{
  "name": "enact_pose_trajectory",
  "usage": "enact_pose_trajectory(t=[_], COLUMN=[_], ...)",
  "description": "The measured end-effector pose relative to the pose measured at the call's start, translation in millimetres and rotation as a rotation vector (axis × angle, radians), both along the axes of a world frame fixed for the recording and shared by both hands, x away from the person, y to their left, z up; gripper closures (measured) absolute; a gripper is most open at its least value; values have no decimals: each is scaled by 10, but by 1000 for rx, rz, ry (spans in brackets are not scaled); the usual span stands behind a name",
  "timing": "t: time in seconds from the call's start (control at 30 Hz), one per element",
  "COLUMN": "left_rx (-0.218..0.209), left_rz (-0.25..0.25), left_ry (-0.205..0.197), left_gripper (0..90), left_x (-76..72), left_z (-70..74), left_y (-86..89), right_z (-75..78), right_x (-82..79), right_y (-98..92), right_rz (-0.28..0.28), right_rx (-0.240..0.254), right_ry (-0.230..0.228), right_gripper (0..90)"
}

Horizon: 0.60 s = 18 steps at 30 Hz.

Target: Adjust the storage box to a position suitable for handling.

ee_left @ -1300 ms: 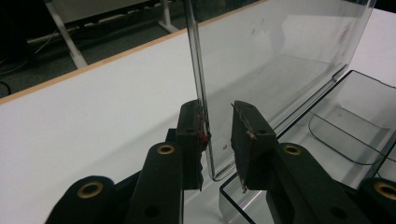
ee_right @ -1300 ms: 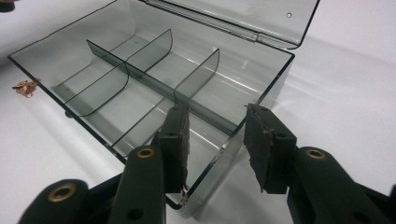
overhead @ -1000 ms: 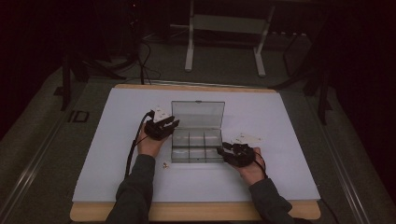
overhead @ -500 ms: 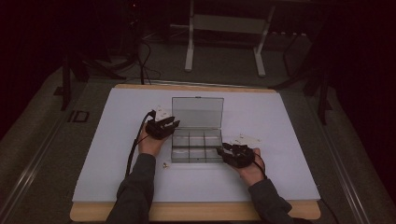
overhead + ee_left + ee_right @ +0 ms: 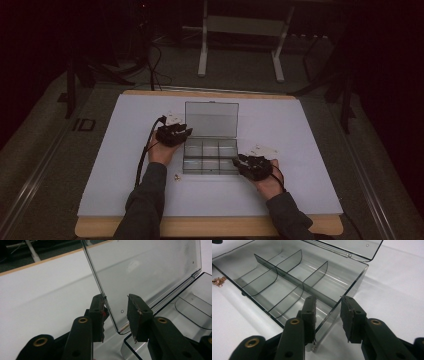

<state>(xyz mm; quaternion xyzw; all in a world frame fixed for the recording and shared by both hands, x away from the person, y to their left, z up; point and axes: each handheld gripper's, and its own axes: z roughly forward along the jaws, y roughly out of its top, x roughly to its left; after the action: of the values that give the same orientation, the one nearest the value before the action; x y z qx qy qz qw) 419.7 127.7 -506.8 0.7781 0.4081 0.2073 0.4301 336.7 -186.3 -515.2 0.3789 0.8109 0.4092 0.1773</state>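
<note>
two grippers steadied a clear compartment box (image 5: 210,156) standing open at the middle of the table.

its lid (image 5: 211,119) stood upright at the box's far edge, and the left gripper (image 5: 115,312) straddled the lid's side edge, its jaws having just been opening, probably to let go. the right gripper (image 5: 327,315) straddled the box's near right corner wall, jaws just closing, likely to brace the box. a few small copper pieces (image 5: 219,280) lay just outside the box's left wall on the white table (image 5: 310,125).
</note>
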Motion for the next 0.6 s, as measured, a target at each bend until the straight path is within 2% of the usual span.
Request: enact_pose_trajectory(t=[0.13,0.23,0.3,0.6], left_rx=[11,21,26,20], left_rz=[4,22,25,21], left_ry=[8,32,31,17], left_gripper=[653,632,663,650], left_x=[-4,-8,-25,-74], left_z=[-11,-25,-28,0], left_y=[-7,-3,16,30], right_z=[-9,-13,-10,-9], right_x=[12,16,15,16], right_y=[-5,-1,2,2], right_rz=[0,0,2,-1], right_rx=[-1,-5,-13,-9], right_ry=[-2,0,-3,-5], right_gripper=[662,659,660,667])
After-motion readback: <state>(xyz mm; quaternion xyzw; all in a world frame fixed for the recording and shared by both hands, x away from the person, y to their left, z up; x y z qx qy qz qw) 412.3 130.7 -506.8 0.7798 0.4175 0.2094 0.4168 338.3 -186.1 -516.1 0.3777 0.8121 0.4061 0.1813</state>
